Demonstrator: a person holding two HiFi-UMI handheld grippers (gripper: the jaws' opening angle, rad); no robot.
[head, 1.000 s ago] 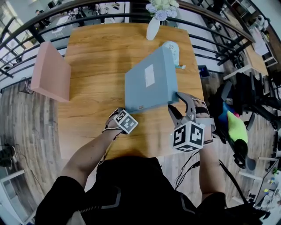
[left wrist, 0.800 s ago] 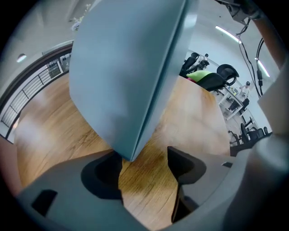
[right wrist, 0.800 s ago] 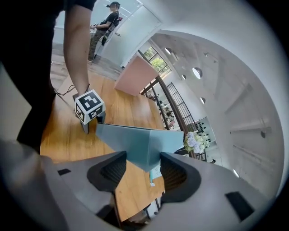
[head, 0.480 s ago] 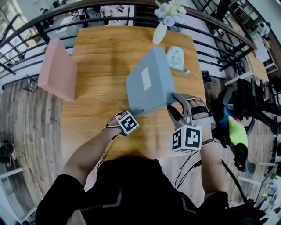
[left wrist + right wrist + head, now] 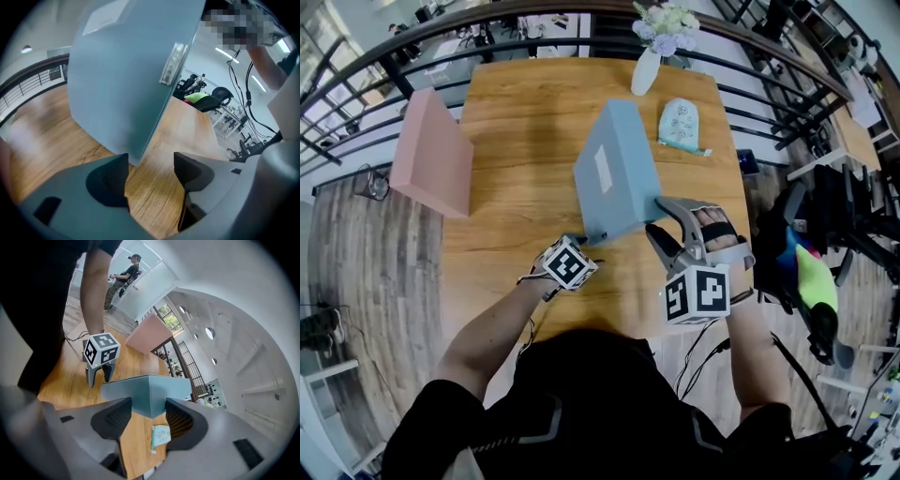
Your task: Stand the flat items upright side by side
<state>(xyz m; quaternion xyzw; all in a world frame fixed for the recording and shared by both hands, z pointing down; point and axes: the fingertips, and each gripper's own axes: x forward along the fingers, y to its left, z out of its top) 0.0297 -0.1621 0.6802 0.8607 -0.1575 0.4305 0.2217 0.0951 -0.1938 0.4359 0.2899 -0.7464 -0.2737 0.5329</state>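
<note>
blue box (image 5: 614,173) is up on its edge on the wooden worktop (image 5: 525,122), leaning a bit, on the near side of the white flower vase (image 5: 647,70). right hand-held gripper (image 5: 656,217) pinches the box's near right corner. left hand-held gripper (image 5: 579,242) sits spread at the near left corner, nothing between its jaws. pink box (image 5: 436,155) stands far left of the vase, patterned pouch (image 5: 682,124) just this side of it.

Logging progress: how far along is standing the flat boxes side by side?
Done: the pink flat box looks upright at the wooden table's left edge. In hand: the right claw grips the tilted blue flat box; the left claw is open by its corner. Left: stand it beside the pink one.
</note>
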